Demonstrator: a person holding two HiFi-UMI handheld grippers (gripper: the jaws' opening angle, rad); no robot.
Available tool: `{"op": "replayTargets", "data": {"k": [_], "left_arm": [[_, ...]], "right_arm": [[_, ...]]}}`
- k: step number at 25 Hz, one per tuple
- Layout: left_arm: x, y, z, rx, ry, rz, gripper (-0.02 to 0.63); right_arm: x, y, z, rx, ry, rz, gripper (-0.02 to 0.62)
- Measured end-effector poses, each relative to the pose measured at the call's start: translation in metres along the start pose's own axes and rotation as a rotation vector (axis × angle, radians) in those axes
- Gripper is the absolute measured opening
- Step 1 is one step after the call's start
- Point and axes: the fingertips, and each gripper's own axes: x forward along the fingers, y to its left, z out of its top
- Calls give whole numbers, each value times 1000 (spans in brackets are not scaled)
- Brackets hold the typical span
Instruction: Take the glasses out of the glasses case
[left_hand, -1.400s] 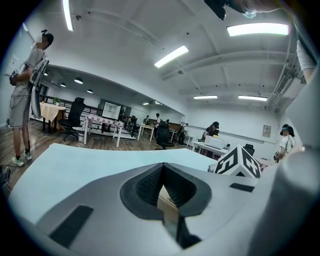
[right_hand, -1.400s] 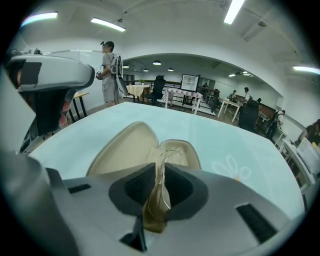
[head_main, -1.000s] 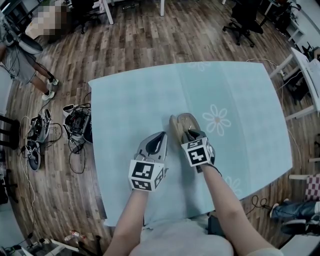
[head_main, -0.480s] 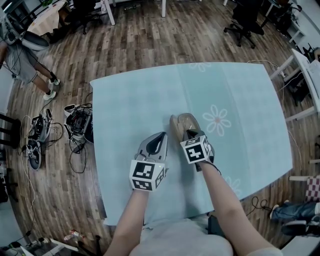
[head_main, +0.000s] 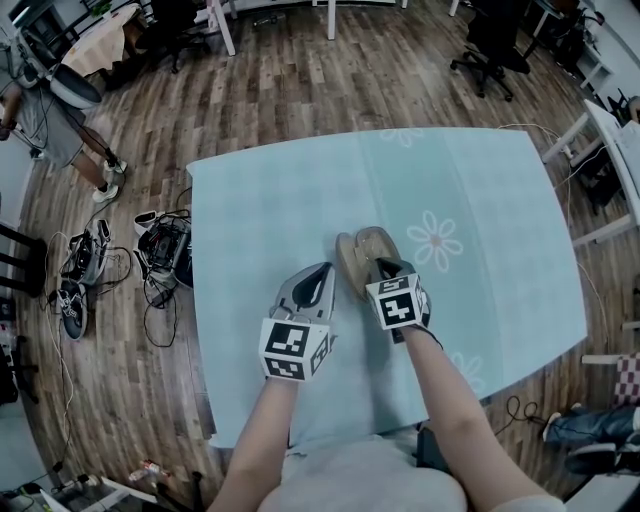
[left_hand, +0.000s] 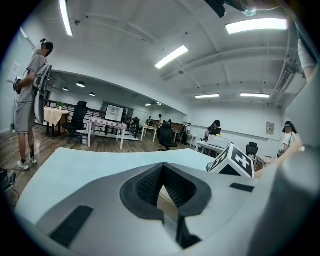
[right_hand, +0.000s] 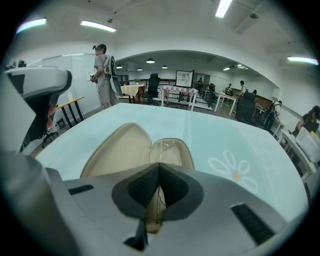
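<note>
Gripping: the right hand-held gripper (right_hand: 159, 170) has its jaws pressed together on the thin wire frame of the glasses (right_hand: 162, 151). The jaws have just been closing, and the wire runs down between the pads.
Glasses: lying in the right half of the open glasses case (head_main: 365, 248). One round rim shows just beyond the right hand-held gripper's tips.
Glasses case: beige, spread open on the tabletop (head_main: 280, 210). Its bare left half (right_hand: 120, 150) lies beside the half that holds the glasses. It sits near the middle of the tabletop, on the side towards the person.
Left hand-held gripper (left_hand: 163, 166): jaws together at the tips. A sliver of beige shows in the slit below the pads. In the head view the tips sit just beside the case's left edge; whether they touch or pinch it cannot be told.
Tabletop: covered in a pale blue cloth, with a white flower print (head_main: 435, 240) to the right of the case.
Forearms: both reach in from the lower edge of the head view, one behind each hand-held gripper.
Surroundings: wooden floor (head_main: 250, 90) all round, a heap of cables and gear (head_main: 160, 250) on it left of the tabletop, and a person standing (right_hand: 102, 75) further off.
</note>
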Motion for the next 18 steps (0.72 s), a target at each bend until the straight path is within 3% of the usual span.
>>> {"op": "replayTargets", "data": {"k": [18], "left_arm": [[-23,-25,29,57,-67,-29,8]], "right_arm": [[-51,6,42,14,-160,4,8]]}}
